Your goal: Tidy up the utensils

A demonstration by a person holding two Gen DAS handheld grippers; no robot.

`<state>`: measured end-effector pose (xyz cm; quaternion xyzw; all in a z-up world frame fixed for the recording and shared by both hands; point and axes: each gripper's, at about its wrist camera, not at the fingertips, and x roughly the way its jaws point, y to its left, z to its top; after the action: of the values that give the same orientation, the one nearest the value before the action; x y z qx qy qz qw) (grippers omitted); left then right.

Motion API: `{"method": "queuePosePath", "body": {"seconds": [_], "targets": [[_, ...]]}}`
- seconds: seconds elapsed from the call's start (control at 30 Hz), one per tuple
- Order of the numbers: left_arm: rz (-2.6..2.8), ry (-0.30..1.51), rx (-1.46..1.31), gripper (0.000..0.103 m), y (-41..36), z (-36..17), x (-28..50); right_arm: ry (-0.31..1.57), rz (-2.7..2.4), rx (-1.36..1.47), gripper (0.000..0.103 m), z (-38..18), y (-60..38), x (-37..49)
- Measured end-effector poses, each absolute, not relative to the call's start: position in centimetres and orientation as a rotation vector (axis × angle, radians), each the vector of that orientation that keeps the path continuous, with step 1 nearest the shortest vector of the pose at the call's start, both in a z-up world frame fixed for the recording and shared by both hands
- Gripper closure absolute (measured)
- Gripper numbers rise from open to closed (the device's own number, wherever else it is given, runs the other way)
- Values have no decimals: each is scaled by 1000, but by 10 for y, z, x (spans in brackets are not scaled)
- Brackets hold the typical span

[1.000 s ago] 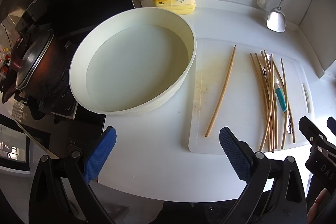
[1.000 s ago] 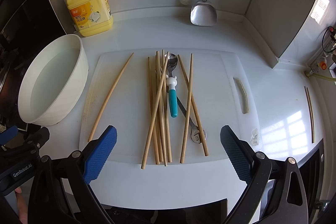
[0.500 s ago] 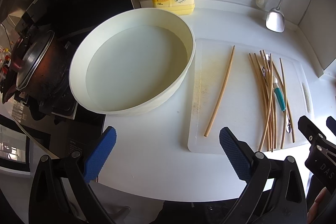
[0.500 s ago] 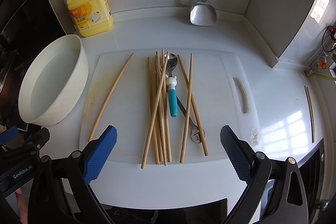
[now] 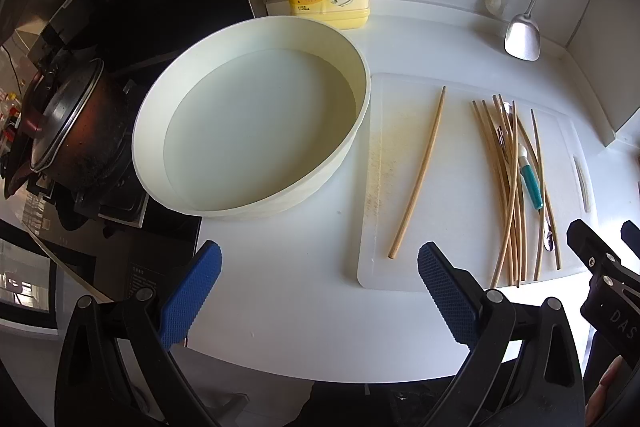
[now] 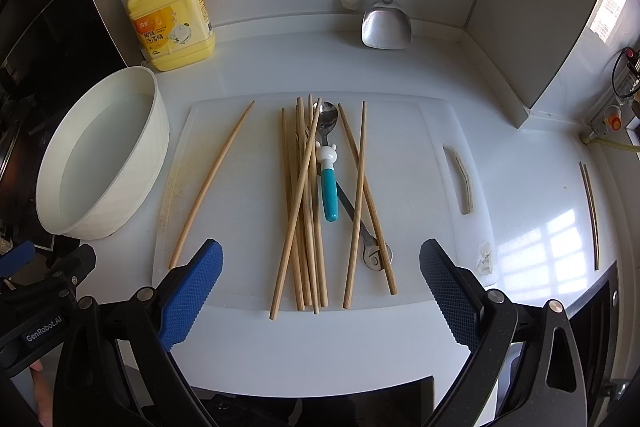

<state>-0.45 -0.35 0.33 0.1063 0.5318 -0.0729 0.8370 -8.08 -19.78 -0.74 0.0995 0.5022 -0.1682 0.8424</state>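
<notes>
A pile of several wooden chopsticks (image 6: 304, 211) lies on a white cutting board (image 6: 404, 155), over a teal-handled utensil (image 6: 329, 187) and a metal spoon (image 6: 327, 119). One chopstick (image 6: 212, 183) lies apart at the board's left; it also shows in the left wrist view (image 5: 418, 173). My right gripper (image 6: 320, 291) is open and empty, just in front of the pile. My left gripper (image 5: 318, 299) is open and empty over the counter, in front of a white basin (image 5: 352, 131) and left of the pile (image 5: 514, 187).
A yellow detergent jug (image 6: 170, 17) stands at the back left. A metal spatula (image 6: 386, 23) hangs on the back wall. Two chopsticks (image 6: 590, 215) lie on the counter at the far right. A stove with a dark pot (image 5: 64, 131) sits left of the basin.
The left wrist view has shifted slightly, so the board and chopsticks sit a touch further left. The right view is unchanged.
</notes>
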Motion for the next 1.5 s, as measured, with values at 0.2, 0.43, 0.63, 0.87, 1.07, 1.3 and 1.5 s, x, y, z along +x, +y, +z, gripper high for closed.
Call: {"method": "queuePosePath", "body": {"seconds": [0.2, 0.43, 0.63, 0.87, 1.07, 1.3, 1.5], "targets": [[-154, 1125, 225, 6, -4, 3, -4, 1059, -357, 210, 9, -7, -195, -81], [-154, 1125, 226, 6, -3, 3, -4, 1058, -356, 212, 9, -7, -195, -81], [-154, 1125, 226, 6, -3, 4, -4, 1057, -356, 212, 9, -7, -195, -81], [-154, 1125, 225, 6, -3, 4, -5, 1057, -356, 213, 9, -7, -194, -82], [-154, 1124, 225, 6, -3, 4, -5, 1056, -356, 213, 9, -7, -195, -81], [-155, 1125, 225, 6, -3, 3, -5, 1057, -355, 214, 9, -7, -195, -83], [-184, 1129, 232, 6, -3, 2, -7, 1048, -339, 240, 9, -9, -193, -85]]}}
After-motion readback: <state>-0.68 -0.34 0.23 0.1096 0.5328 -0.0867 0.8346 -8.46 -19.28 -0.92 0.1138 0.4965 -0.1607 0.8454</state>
